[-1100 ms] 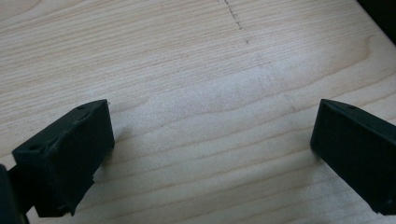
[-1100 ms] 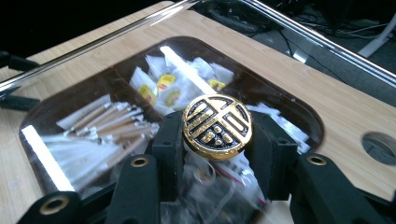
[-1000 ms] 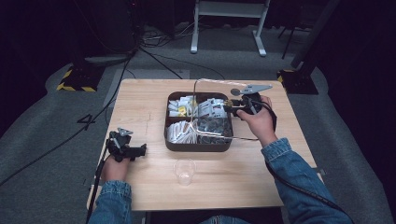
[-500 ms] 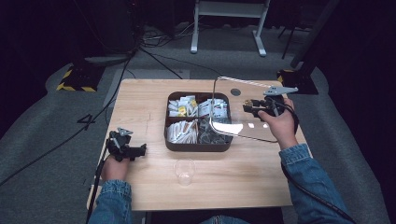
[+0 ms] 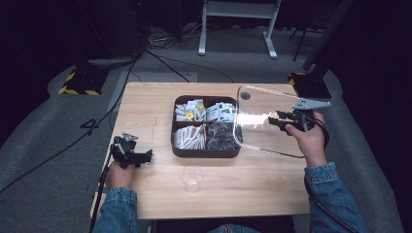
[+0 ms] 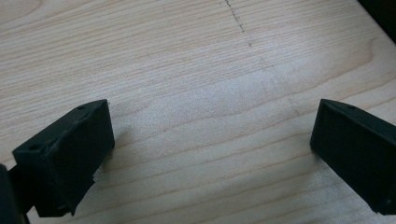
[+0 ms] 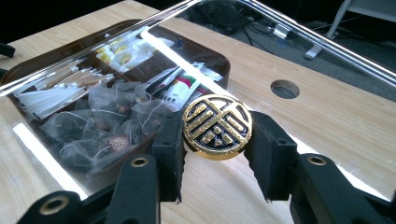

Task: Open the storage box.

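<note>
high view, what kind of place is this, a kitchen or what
Probably a recording studio or lab, not a kitchen. A lone wooden table stands on grey carpet with dark surroundings, cables trail across the floor, and a yellow-and-black hazard-striped stand base sits behind it.

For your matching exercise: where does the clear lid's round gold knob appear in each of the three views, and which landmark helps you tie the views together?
High view: gold knob right of centre, between the right gripper's jaws.
Left gripper view: not in it; bare wooden table.
Right gripper view: knob at centre, clamped between the jaws.
Shared landmark: the brown compartment tray of sachets.
</note>
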